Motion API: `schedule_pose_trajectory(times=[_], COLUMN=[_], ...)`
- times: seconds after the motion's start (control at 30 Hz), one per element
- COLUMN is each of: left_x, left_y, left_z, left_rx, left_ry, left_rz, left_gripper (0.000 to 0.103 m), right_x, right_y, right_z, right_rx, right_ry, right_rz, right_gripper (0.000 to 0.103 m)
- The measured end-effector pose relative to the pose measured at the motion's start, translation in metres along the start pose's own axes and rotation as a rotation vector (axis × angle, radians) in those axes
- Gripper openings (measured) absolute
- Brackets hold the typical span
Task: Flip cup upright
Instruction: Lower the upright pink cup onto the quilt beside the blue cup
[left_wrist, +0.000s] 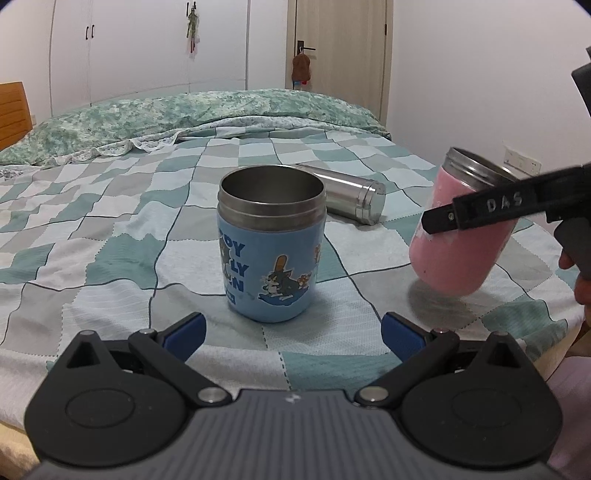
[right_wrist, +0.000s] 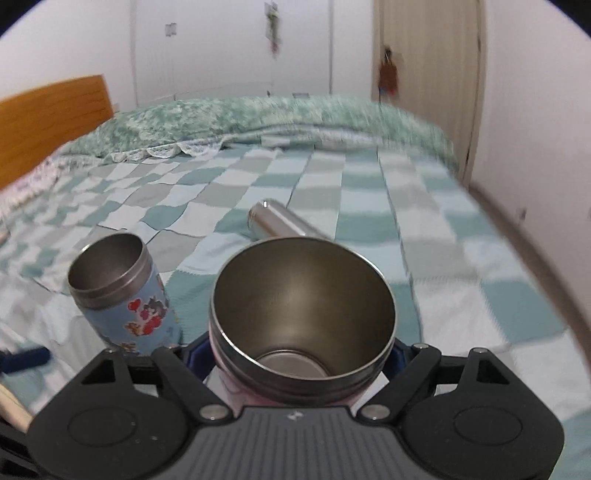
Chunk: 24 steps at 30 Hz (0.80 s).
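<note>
A blue cartoon cup (left_wrist: 271, 245) stands upright on the checked bedspread, mouth up; it also shows in the right wrist view (right_wrist: 122, 295). My left gripper (left_wrist: 293, 334) is open and empty just in front of it. My right gripper (right_wrist: 303, 354) is shut on a pink steel-lined cup (right_wrist: 303, 314), mouth facing the camera. In the left wrist view the pink cup (left_wrist: 461, 236) is tilted, base near the bedspread, with a black finger (left_wrist: 476, 212) across it.
A steel flask (left_wrist: 343, 194) lies on its side behind the cups; it shows in the right wrist view (right_wrist: 280, 223) too. A green floral quilt (left_wrist: 192, 114) lies at the bed's far end. The bed's right edge (right_wrist: 524, 251) is near the pink cup.
</note>
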<state>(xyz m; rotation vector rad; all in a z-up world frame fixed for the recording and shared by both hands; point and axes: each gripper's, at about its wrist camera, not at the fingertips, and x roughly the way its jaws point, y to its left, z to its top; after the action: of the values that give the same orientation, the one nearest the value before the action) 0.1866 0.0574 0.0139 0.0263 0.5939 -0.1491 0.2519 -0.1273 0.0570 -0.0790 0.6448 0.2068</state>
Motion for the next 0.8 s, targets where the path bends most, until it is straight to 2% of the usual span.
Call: schedule_pose_trajectory(times=[0.13,0.23,0.33,0.37,0.4,0.6,0.63,0.67,0.7,0.8], left_x=[0.001,0.006,0.011,0.012,0.012,0.011,0.010,0.008,0.006,-0.002], left_y=[-0.001,-0.004,-0.007,-0.008,-0.009,-0.012,-0.012,-0.013,-0.014,-0.017], left_z=[0.000,-0.002,-0.004,-0.004,-0.005,-0.005,-0.005,-0.005,-0.005,-0.006], left_rx=[-0.017,-0.018,-0.015,-0.012,-0.008,0.001,0.001,0.002,0.003,0.011], left_ry=[-0.017,-0.014,-0.005,-0.005,-0.006,-0.008,-0.010,-0.012,-0.015,-0.036], left_rz=[0.002,0.012,0.020,0.021,0.021,0.035,0.037,0.040,0.042,0.044], left_gripper=[0.103,0.103,0.103,0.103,0.103,0.103,0.103,0.103,0.103,0.103], right_x=[-0.003,0.001,0.017,0.017,0.017,0.016,0.017,0.015,0.011,-0.009], right_y=[0.008,0.012,0.015,0.016,0.016,-0.001,-0.004,-0.007,-0.011,-0.018], right_z=[-0.012,-0.031,-0.054,-0.060,-0.062,-0.057,-0.057,-0.056,-0.057,-0.060], right_rx=[-0.064,-0.111,-0.141,-0.157,-0.159,-0.080,-0.062,-0.043,-0.018,0.029], right_ry=[-0.067,-0.137,-0.169,-0.219,-0.231,-0.230,-0.225,-0.227,-0.248,-0.333], right_rz=[-0.018,-0.035,-0.049,-0.052,-0.042,0.004,0.019,0.030,0.037,0.062], right_gripper=[0.085,0.085,0.085,0.085,0.085,0.086,0.088,0.099,0.103,0.103])
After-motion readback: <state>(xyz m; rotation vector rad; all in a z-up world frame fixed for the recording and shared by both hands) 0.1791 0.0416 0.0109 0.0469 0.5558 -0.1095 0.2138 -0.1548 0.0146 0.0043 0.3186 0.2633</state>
